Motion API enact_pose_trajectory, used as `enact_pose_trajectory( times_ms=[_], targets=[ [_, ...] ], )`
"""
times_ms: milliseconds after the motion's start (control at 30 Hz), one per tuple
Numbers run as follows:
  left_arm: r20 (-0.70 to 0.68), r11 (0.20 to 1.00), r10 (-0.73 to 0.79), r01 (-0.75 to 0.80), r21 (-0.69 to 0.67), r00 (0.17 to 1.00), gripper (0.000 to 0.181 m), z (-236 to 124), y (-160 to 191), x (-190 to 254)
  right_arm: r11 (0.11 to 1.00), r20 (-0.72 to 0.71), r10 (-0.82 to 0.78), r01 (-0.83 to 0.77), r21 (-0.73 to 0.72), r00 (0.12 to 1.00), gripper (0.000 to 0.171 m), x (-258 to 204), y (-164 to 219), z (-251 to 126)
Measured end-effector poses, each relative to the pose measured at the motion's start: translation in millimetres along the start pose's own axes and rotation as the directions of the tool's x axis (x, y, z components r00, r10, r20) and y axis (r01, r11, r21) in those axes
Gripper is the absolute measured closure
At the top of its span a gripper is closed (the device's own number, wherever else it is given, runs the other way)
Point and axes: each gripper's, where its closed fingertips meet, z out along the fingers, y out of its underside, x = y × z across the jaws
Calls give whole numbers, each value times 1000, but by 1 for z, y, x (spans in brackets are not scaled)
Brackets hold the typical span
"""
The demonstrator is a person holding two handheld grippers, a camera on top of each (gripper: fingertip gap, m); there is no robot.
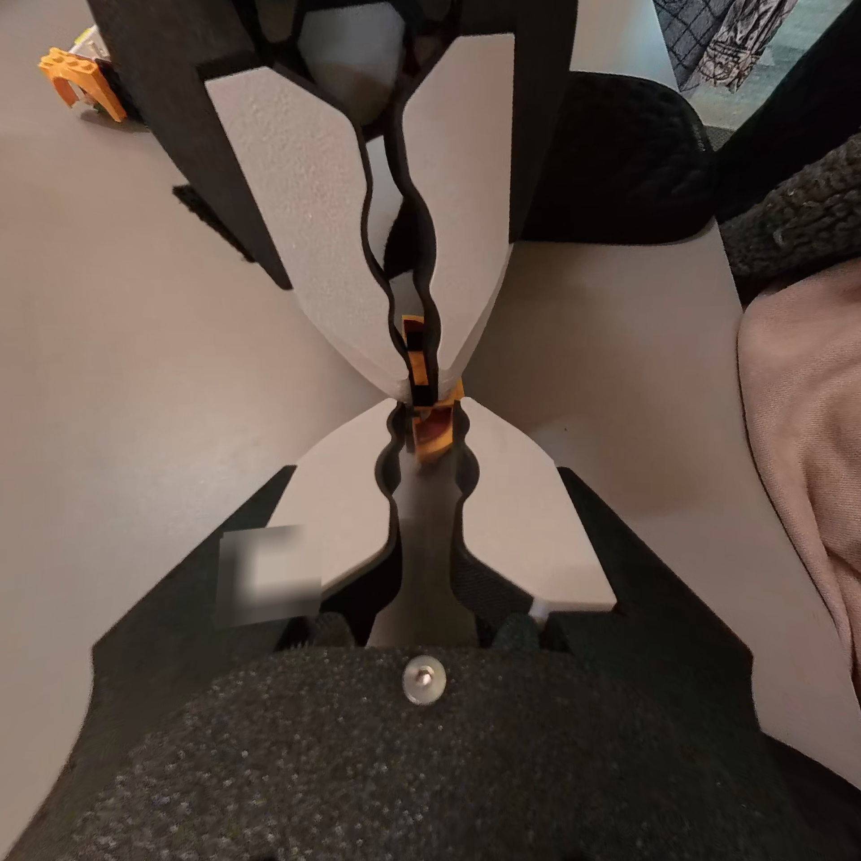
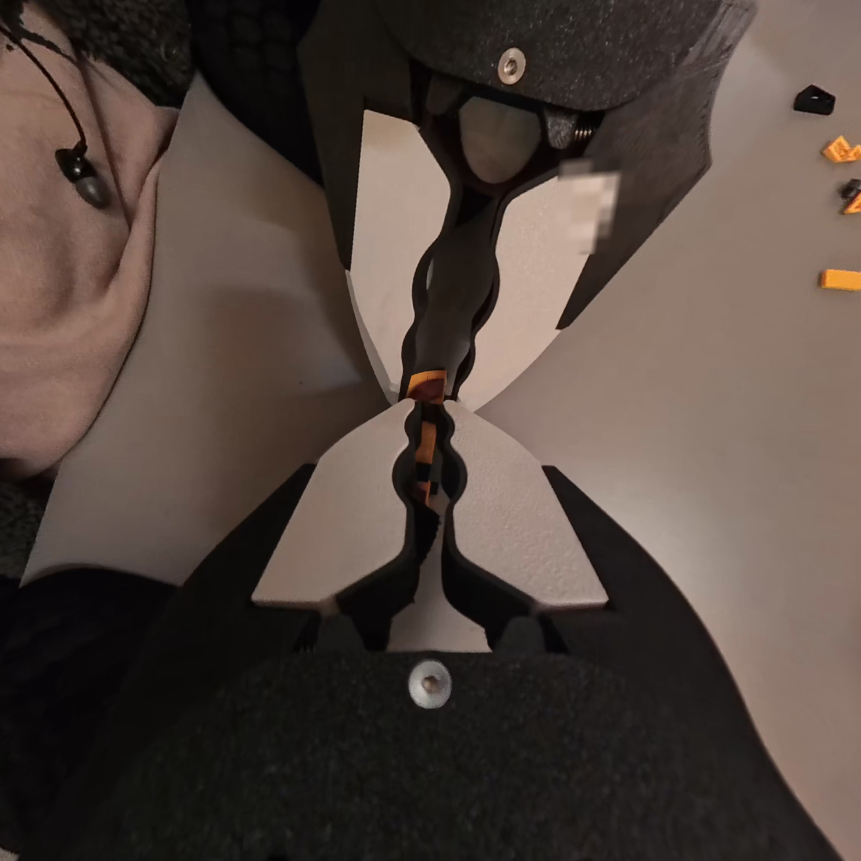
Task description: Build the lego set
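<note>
Above the table, your left gripper and right gripper meet tip to tip, each clamped on an orange-black piece; axes collinear, so press straight together.

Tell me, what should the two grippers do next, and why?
Probably squeeze the pieces gently together. The left gripper holds an orange piece, the right gripper holds an orange and black piece, and the two already meet tip to tip above the table.
</note>
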Motion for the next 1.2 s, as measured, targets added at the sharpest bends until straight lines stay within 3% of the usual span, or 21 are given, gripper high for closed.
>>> enact_pose_trajectory(
  times_ms=[733, 1067, 1200],
  targets=[
    [-14, 1000, -10, 10, 6, 1000, 162, -1, 0, 0, 991, 91, -120, 125, -41, 989, 166, 0, 0, 1],
    [-6, 1000, -2, 2, 5, 1000, 163, -1, 0, 0, 994, 67, -72, 77, -72, 995, 162, 1, 0, 0],
    [8, 999, 34, -35, 9, 999, 161, -2, 0, 1, 1000, 50, -13, 12, 25, 999, 153, 0, -6, -19]
  ],
)
